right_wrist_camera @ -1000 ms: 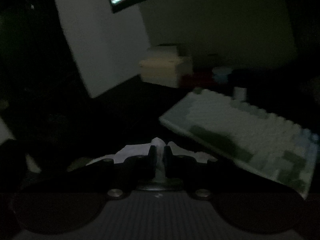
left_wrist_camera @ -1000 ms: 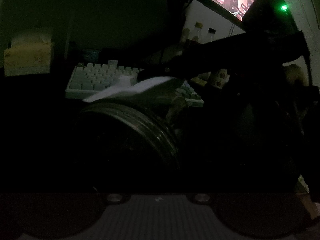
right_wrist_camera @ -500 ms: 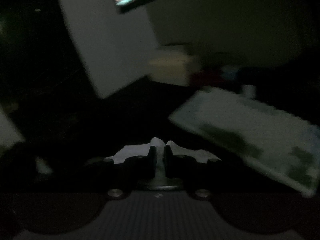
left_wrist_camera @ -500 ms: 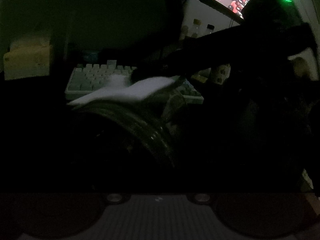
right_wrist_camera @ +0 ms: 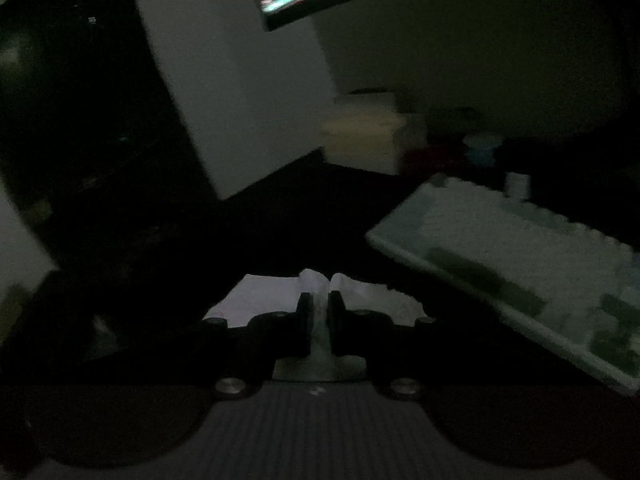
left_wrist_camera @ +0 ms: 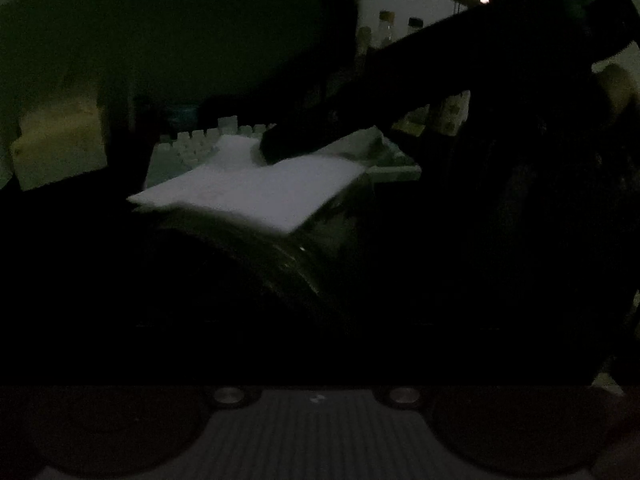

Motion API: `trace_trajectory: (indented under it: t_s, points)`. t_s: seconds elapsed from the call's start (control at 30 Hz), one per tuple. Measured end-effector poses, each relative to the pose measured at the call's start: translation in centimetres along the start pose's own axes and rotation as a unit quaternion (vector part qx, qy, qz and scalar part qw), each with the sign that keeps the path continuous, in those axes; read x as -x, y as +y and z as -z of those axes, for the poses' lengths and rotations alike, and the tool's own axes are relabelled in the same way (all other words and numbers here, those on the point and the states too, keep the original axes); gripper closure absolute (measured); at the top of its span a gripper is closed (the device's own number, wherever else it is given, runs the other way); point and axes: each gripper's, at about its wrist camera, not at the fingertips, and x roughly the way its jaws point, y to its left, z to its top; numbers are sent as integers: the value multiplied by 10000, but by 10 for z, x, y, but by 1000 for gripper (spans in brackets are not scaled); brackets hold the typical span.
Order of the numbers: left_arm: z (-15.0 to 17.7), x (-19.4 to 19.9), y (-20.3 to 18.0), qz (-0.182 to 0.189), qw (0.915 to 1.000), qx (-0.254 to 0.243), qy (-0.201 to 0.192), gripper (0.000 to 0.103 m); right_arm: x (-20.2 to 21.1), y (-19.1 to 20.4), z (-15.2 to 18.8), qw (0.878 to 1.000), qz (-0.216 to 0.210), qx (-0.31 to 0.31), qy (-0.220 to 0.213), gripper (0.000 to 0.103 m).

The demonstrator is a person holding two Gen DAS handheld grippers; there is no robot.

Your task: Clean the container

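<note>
Because the scene is very dark, only the ribbed rim of the container (left_wrist_camera: 288,256) shows, lying directly ahead of the left gripper, whose jaws are hidden. Across its mouth lies the white tissue (left_wrist_camera: 260,188), clenched by the right gripper (right_wrist_camera: 319,312), the nearer tool.
</note>
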Motion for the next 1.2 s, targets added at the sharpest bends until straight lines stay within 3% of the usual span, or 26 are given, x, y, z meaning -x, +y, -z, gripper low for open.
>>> trace_trajectory:
  t_s: [0.07,0.17,0.37,0.5,0.57,0.6,0.77,1.03,1.17,1.2]
  points:
    - [-1,1,-2,-111,9999,-79,73,38,0,-5,-1,9995,310,12,-13,93]
    - [-3,-1,-4,-247,9994,-195,142,38,0,-6,-2,9992,409,-47,-4,93]
    - [-10,-6,-7,-354,9988,-269,202,37,-6,19,-2,9998,-134,144,-5,93]
    - [-16,-15,-6,-441,9984,-311,181,38,-14,17,-4,9998,-125,144,-86,93]
    - [-18,-19,-2,-476,9984,-303,70,61,-13,10,-4,9999,-18,33,-113,93]
    - [-18,-20,1,-500,9982,-320,-44,81,-12,6,-4,9999,58,-5,-111,93]
    - [-21,-22,10,-76,9987,-2,-495,93,-9,-9,5,9995,242,-180,49,93]
    - [-17,0,36,1050,9910,674,-481,97,10,5,22,9999,15,-95,90,93]
    - [-2,13,39,958,9927,578,-445,95,10,6,23,9999,53,-80,65,93]
    - [-16,2,51,795,9949,464,-423,93,9,5,23,9999,57,-107,68,93]
